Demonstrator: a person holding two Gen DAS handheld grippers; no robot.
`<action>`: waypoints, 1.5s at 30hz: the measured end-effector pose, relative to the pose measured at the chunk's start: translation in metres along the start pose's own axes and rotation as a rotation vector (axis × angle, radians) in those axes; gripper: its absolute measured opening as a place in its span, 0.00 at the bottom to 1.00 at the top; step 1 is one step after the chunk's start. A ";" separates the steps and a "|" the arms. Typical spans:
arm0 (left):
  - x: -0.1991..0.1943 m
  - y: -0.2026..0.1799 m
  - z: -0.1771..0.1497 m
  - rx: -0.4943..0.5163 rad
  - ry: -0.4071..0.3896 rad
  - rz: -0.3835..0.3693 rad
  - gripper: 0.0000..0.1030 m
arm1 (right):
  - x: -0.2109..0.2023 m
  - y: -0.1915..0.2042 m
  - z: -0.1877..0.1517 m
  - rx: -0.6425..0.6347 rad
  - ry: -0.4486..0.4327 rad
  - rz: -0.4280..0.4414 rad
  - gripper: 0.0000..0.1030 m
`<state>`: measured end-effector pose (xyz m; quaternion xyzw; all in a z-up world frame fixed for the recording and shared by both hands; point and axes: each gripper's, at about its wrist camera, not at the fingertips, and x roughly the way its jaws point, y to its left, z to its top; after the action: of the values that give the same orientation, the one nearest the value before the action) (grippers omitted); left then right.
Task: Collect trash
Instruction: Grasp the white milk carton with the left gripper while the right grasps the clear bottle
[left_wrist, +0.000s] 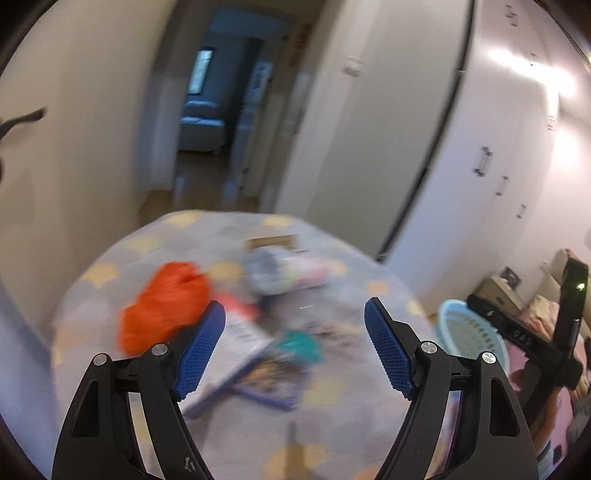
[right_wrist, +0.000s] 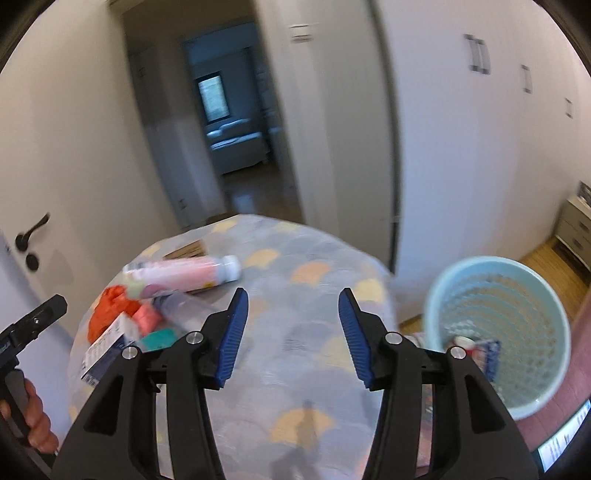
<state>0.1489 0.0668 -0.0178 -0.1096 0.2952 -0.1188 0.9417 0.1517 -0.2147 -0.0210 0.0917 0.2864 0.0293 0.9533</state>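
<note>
Lying at the left of the round table with a grey and yellow scalloped cloth (right_wrist: 306, 258), the trash forms one cluster: a crumpled orange plastic bag (left_wrist: 162, 306), a white printed carton (right_wrist: 107, 339), a teal scrap (left_wrist: 299, 345) and a pink bottle with a white cap (right_wrist: 184, 275) on its side. Over the cloth, the left gripper (left_wrist: 293, 347) hovers with its blue-padded jaws spread wide, gripping nothing. Further right, the right gripper (right_wrist: 293, 336) is equally wide and empty. Beside the table's right edge stands a pale blue perforated plastic basket (right_wrist: 532, 288), some packaging already inside.
</note>
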 end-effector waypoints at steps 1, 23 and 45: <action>-0.001 0.013 -0.001 -0.015 0.006 0.019 0.74 | 0.008 0.010 0.000 -0.022 0.009 0.013 0.50; 0.029 0.075 -0.048 -0.056 0.232 -0.045 0.72 | 0.118 0.073 -0.014 -0.216 0.290 0.208 0.57; 0.054 0.043 -0.071 0.016 0.329 0.093 0.64 | 0.128 0.098 -0.034 -0.328 0.365 0.246 0.57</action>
<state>0.1581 0.0818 -0.1150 -0.0671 0.4492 -0.0937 0.8860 0.2393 -0.0991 -0.0997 -0.0365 0.4314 0.2070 0.8773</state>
